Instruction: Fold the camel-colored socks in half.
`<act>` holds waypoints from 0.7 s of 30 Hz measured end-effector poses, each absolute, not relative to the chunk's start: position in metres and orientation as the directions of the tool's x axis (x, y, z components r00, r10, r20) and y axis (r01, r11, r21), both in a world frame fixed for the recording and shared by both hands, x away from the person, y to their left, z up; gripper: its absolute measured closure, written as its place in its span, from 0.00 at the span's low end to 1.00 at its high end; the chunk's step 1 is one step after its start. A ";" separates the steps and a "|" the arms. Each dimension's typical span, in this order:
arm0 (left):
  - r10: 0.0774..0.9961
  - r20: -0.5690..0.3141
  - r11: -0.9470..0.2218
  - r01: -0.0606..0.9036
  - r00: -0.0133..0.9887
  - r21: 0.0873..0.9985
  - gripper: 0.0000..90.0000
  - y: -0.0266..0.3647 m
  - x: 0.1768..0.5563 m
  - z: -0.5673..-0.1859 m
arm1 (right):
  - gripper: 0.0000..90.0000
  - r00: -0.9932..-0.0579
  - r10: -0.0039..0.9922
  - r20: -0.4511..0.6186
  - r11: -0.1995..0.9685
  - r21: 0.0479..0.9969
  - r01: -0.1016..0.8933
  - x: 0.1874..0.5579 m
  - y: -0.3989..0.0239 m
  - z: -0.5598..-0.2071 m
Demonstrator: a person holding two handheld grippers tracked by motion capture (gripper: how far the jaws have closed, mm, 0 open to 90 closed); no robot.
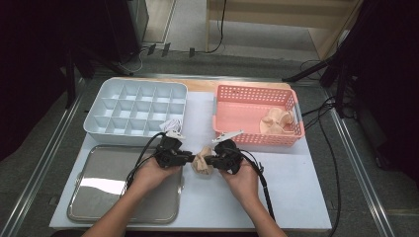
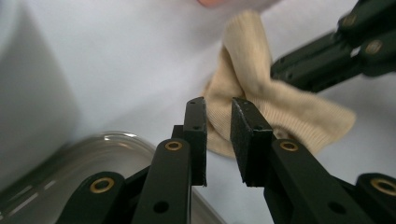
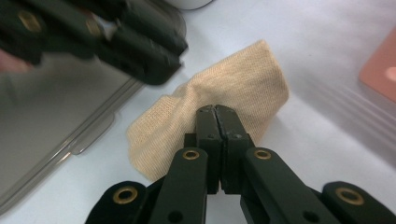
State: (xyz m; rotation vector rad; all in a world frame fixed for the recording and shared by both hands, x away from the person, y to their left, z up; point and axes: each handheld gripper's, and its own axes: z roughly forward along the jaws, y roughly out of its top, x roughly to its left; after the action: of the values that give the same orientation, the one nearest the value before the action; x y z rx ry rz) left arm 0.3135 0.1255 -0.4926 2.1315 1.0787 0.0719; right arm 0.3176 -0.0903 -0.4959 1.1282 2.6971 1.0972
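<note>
Between tray (image 1: 99,192) and basket (image 1: 225,111) — right tongs (image 3: 217,112) clamped on beige cloth (image 3: 243,88), left tongs (image 2: 217,119) apart (just beside it)

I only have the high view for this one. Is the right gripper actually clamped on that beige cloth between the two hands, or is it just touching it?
Observer: It is clamped. In the right gripper view, the right gripper has its jaws shut together on a fold of the beige cloth.
Operator: And the left one, does it grip the cloth too?
Observer: No. In the left gripper view, the left gripper is open. A clear gap shows between its pads, and the cloth's edge lies just past the tips.
</note>
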 end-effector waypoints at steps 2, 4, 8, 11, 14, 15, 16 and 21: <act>0.725 -0.263 -0.359 0.675 0.637 0.644 0.86 0.128 0.313 -0.490 | 1.00 -0.742 0.629 0.232 0.495 0.616 0.613 0.317 -0.088 -0.498; 0.726 -0.268 -0.345 0.672 0.634 0.655 0.85 0.128 0.313 -0.489 | 1.00 -0.744 0.629 0.223 0.497 0.621 0.606 0.317 -0.086 -0.500; 0.719 -0.271 -0.330 0.657 0.640 0.678 0.85 0.124 0.314 -0.486 | 1.00 -0.741 0.633 0.225 0.477 0.641 0.601 0.315 -0.085 -0.505; 0.710 -0.257 -0.344 0.642 0.656 0.686 0.84 0.116 0.314 -0.485 | 1.00 -0.740 0.637 0.217 0.475 0.645 0.598 0.314 -0.085 -0.505; 0.707 -0.249 -0.357 0.638 0.662 0.682 0.83 0.109 0.315 -0.488 | 1.00 -0.739 0.643 0.202 0.477 0.649 0.593 0.312 -0.084 -0.505; 0.709 -0.249 -0.359 0.642 0.660 0.677 0.83 0.108 0.316 -0.490 | 1.00 -0.738 0.643 0.201 0.476 0.650 0.592 0.312 -0.084 -0.504; 0.708 -0.248 -0.364 0.642 0.662 0.675 0.83 0.107 0.317 -0.491 | 1.00 -0.739 0.644 0.200 0.477 0.650 0.591 0.311 -0.084 -0.504; 0.715 -0.239 -0.371 0.647 0.657 0.666 0.83 0.104 0.320 -0.497 | 1.00 -0.736 0.648 0.198 0.476 0.649 0.594 0.311 -0.085 -0.503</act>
State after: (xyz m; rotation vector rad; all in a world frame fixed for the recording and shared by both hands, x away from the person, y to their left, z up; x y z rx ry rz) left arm 0.3205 0.1043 -0.4970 2.1110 1.0511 0.1143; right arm 0.3106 -0.0846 -0.5034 1.1097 2.6342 1.1121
